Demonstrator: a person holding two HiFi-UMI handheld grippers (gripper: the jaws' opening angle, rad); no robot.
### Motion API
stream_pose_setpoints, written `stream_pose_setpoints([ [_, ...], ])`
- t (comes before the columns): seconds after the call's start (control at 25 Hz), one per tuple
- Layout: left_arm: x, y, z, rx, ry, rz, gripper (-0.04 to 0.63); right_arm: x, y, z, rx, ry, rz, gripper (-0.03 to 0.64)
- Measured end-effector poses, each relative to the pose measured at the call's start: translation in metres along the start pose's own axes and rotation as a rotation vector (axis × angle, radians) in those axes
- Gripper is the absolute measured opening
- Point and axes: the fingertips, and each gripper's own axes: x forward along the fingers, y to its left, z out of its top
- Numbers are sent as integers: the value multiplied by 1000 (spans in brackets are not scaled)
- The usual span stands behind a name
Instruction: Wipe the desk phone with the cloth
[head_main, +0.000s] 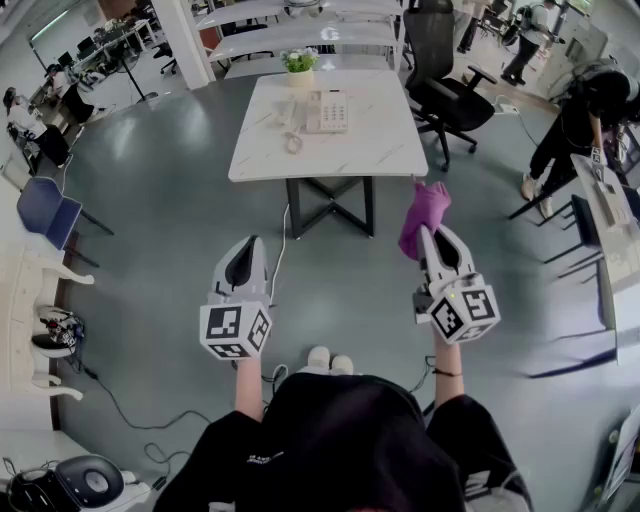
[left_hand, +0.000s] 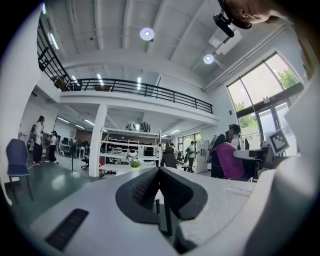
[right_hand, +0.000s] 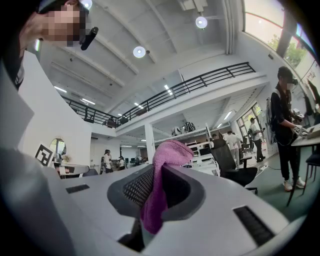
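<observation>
A white desk phone (head_main: 327, 110) lies on the far half of a white marble-look table (head_main: 390, 150), its handset (head_main: 284, 117) off to its left on a coiled cord. Well short of the table, my right gripper (head_main: 433, 233) is shut on a pink cloth (head_main: 424, 216), which sticks up from between the jaws and shows again as a pink cloth (right_hand: 161, 175) in the right gripper view. My left gripper (head_main: 252, 245) is held at the same distance from the table, shut with nothing in it; the left gripper (left_hand: 159, 172) points up toward the ceiling and mezzanine.
A small potted plant (head_main: 299, 66) stands at the table's far edge. A black office chair (head_main: 440, 75) sits right of the table, with a person (head_main: 575, 125) beyond it. A cable (head_main: 278, 250) runs over the grey floor from the table. A blue chair (head_main: 45, 212) stands at left.
</observation>
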Motion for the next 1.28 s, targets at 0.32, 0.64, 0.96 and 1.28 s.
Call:
stream_pose_setpoints([
  [0.32, -3, -4, 0, -18, 2, -2, -2, -4, 1, 1, -29, 12, 7, 31],
  [0.64, -3, -7, -3, -13, 16, -4, -2, -7, -1, 3, -35, 7, 14, 31],
  [0.96, -9, -14, -17, -27, 31, -8, -2, -3, 0, 0, -29, -2, 21, 31],
  [1.28, 13, -1, -29, -40, 52, -8, -2, 20, -12, -8, -33, 1, -18, 32],
])
